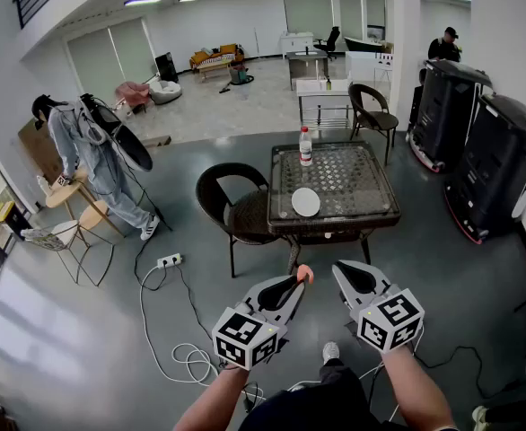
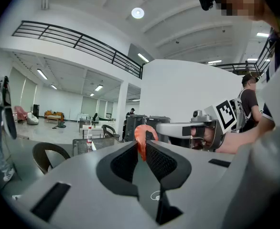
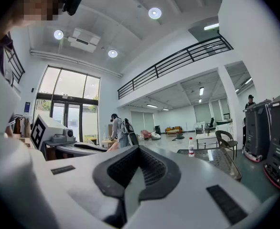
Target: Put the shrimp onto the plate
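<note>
- Low in the head view, the person's left gripper (image 1: 295, 283) is held out over the grey floor, its two jaws pressed onto a small orange-pink shrimp (image 1: 304, 275) that sticks up past the tips.
- Seen from the left gripper view, the left gripper (image 2: 141, 146) has the shrimp (image 2: 140, 136) pinched between its black ribbed pads, the curled body rising above them.
- Just beside it, the right gripper (image 1: 345, 274) is held at about the same height; the two are close but apart.
- Along the right gripper view, the right gripper (image 3: 139, 150) has its jaws brought together with nothing between them.
- Beyond both grippers stands a square glass-topped table with a dark wicker frame (image 1: 357, 187).
- On its near left part lies a small round white plate (image 1: 305, 202), bare, well apart from the shrimp.
- At the table's far left edge stands a clear plastic bottle with a red label (image 1: 305, 147), upright.
- Left of the table, touching or nearly touching it, is a dark round-backed wicker chair (image 1: 230, 206).
</note>
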Demonstrator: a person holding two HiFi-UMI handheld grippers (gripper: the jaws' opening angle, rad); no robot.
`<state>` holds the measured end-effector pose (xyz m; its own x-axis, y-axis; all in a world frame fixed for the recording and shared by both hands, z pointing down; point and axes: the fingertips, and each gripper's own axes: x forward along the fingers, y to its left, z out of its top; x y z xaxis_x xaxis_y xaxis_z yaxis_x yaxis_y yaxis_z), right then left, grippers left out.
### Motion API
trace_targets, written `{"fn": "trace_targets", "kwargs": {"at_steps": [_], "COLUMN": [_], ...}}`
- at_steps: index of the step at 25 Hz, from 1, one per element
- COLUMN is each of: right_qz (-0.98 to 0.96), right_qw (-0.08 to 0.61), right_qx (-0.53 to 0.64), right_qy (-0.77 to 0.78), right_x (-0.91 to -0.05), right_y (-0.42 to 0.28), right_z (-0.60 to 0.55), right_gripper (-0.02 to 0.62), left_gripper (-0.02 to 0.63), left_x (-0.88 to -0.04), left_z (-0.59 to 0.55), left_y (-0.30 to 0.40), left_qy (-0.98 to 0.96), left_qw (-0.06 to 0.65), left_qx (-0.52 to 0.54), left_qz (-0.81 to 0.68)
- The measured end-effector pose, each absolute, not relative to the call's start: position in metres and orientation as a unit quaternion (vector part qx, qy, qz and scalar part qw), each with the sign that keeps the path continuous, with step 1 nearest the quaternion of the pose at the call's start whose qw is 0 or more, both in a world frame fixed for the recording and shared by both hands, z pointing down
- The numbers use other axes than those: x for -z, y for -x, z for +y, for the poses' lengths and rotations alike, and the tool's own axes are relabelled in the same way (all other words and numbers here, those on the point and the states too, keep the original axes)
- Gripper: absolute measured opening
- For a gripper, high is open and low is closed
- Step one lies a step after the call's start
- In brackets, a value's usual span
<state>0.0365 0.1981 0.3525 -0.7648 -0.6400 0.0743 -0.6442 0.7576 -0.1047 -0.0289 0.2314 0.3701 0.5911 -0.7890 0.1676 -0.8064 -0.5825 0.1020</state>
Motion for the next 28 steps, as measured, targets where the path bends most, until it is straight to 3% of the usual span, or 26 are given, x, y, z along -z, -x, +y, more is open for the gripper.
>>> {"fn": "trace_targets", "kwargs": {"at_steps": [28], "right_qz": [-0.934], "right_qw": [0.04], "right_qx": [-0.061], "right_qy": [-0.35], "right_x": [-0.369], "right_y": [-0.03], "right_z": [0.135], "right_gripper": [0.006], "left_gripper": [0.06], "left_x": [-0.382], "left_z": [0.168], "left_y": [0.035], "left_qy": [-0.887], "left_qw": [0.093], "left_qx": [-0.065], "left_qz": [-0.447]}}
